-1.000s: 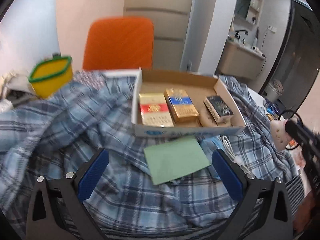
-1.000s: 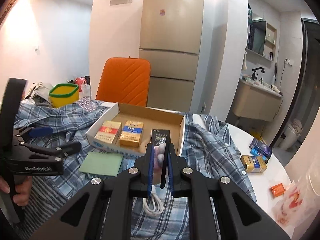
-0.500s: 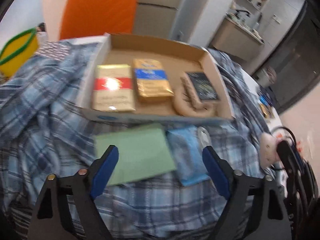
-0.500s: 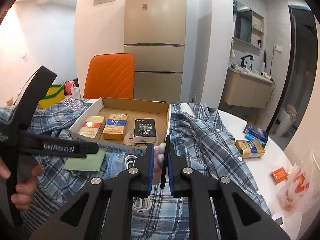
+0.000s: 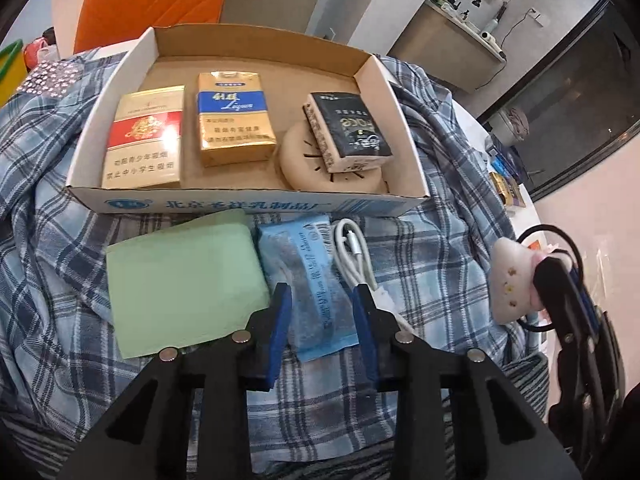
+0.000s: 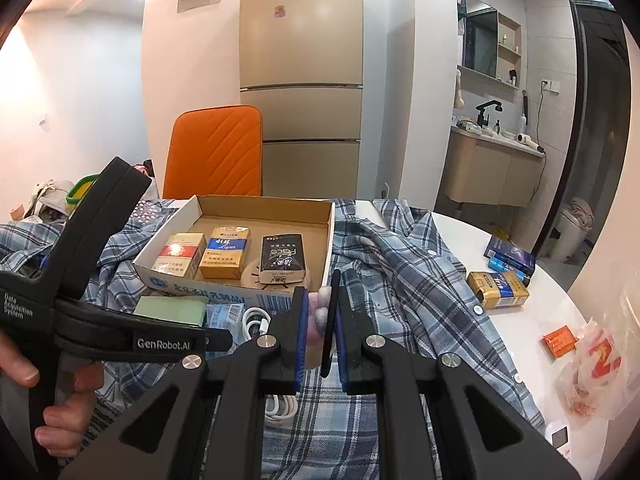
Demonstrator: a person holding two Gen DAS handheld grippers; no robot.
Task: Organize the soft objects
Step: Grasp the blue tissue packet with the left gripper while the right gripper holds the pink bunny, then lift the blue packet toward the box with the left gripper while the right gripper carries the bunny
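As left tongs (image 5: 322, 322) close, blue tissue pack (image 5: 310, 280) now sits btwn them.

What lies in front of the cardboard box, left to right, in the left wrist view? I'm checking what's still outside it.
Green folded cloth → blue tissue packet, between the closing left gripper pads → white cable → pink soft toy, held in the right gripper.
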